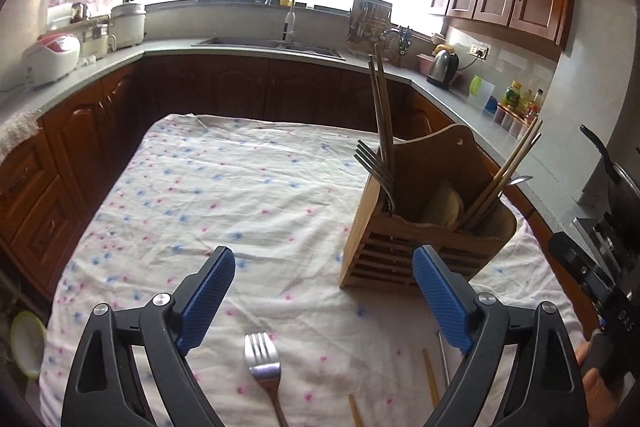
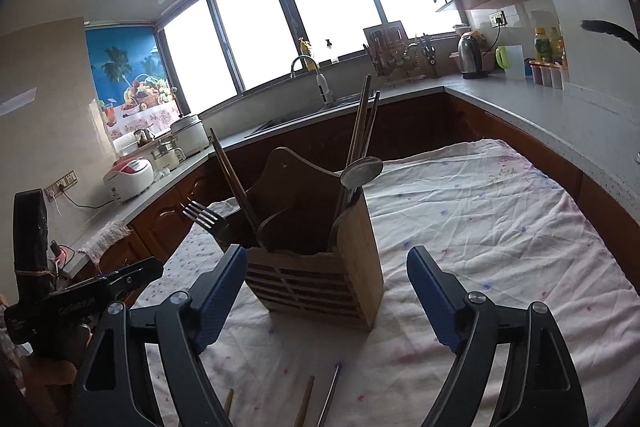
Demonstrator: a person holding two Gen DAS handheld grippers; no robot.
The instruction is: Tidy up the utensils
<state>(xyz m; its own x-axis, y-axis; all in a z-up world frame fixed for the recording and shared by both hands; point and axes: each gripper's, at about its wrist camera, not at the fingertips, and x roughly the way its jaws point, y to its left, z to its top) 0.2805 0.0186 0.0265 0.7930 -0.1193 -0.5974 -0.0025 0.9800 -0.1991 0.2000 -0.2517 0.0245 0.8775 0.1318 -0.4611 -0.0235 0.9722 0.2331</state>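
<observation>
A wooden utensil holder (image 1: pixel 416 227) stands on the cloth-covered table (image 1: pixel 240 187); it also shows in the right wrist view (image 2: pixel 320 267). It holds forks (image 1: pixel 376 167), chopsticks (image 1: pixel 380 99) and a spoon (image 2: pixel 362 169). A loose fork (image 1: pixel 264 363) lies on the cloth between my left gripper's fingers. Loose chopsticks (image 1: pixel 432 375) and a metal handle (image 2: pixel 330 395) lie near the front edge. My left gripper (image 1: pixel 324 295) is open and empty, left of the holder. My right gripper (image 2: pixel 326 291) is open and empty, just in front of the holder.
Kitchen counters (image 1: pixel 100 67) with dark wood cabinets surround the table on three sides. A sink (image 1: pixel 272 45), rice cookers (image 1: pixel 52 57), a kettle (image 1: pixel 442 67) and bottles (image 1: pixel 520 103) sit on them. The other gripper's body (image 1: pixel 592 279) is at the right.
</observation>
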